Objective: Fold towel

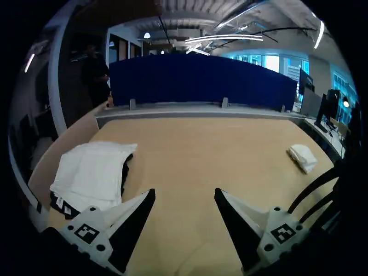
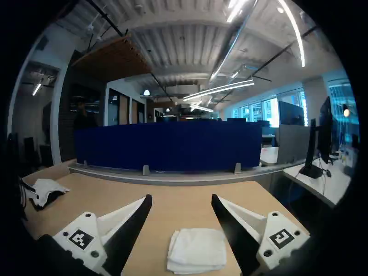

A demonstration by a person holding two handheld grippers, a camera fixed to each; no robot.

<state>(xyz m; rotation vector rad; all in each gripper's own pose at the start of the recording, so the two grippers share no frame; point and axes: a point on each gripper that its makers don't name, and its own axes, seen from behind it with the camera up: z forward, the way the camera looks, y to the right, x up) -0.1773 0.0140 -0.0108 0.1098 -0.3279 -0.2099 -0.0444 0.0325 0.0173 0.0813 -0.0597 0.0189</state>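
White towel (image 2: pixel 198 250) lies folded into a neat square on the table (image 2: pixel 177 207).

No legible text, numbers or brands. Black-and-white square markers (image 1: pixel 87 232) on gripper fingers (image 1: pixel 133 221): pattern only. Small tags (image 1: pixel 62 203) on white towel pile (image 1: pixel 92 172), lower left: unreadable
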